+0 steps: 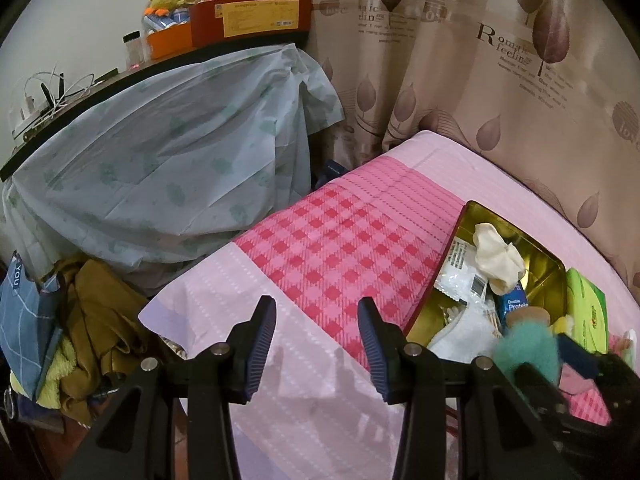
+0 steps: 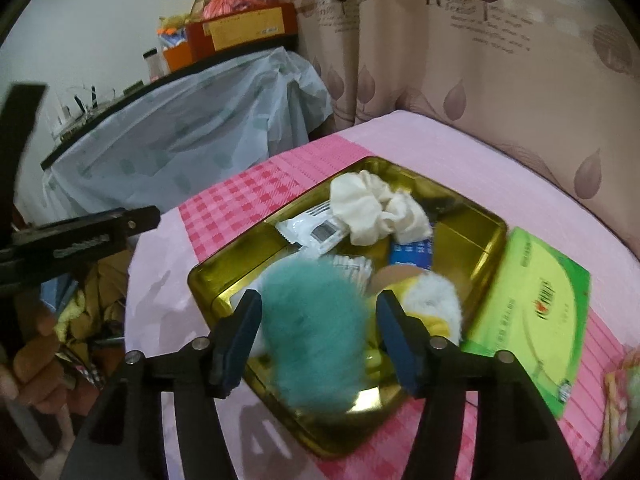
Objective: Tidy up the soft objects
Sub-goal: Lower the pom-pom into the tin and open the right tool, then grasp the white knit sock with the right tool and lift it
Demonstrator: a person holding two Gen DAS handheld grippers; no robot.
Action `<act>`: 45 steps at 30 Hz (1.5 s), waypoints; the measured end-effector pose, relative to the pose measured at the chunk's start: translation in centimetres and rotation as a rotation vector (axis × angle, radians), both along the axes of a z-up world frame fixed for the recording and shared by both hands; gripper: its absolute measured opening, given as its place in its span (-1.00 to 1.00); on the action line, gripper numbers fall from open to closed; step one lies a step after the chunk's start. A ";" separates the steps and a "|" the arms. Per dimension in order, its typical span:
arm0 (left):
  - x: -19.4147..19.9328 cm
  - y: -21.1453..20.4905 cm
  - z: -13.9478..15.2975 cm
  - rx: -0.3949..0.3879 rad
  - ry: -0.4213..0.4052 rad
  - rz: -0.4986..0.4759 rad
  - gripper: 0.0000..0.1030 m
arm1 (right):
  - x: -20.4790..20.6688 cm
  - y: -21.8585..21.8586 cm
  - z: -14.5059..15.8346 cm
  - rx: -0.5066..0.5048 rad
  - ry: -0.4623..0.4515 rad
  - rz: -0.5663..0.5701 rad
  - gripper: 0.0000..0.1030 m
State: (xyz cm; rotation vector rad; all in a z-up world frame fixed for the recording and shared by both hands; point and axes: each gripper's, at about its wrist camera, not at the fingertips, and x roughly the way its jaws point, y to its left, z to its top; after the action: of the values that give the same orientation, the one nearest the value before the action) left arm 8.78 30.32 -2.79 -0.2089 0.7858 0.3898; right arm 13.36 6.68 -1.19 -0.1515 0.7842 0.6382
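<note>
Here, right gripper (image 2: 318,334) fingers parted around blurred teal pompom (image 2: 316,332), unclamped.

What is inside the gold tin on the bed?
The gold tin holds a cream cloth, white packets, a blue packet, and a teal fluffy toy between the right gripper fingers. Whatever lies beneath the toy and cloth is hidden.
</note>
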 end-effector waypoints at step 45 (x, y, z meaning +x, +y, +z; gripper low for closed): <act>-0.5 -12.6 0.9 0.157 -0.075 -0.390 -0.07 | 10.3 -36.7 -6.7 0.015 0.251 -0.642 0.09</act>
State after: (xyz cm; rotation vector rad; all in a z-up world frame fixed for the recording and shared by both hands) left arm 8.31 17.73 -1.86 0.0772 0.7000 0.0726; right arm 23.62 -30.06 -7.92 0.1964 1.0052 0.0514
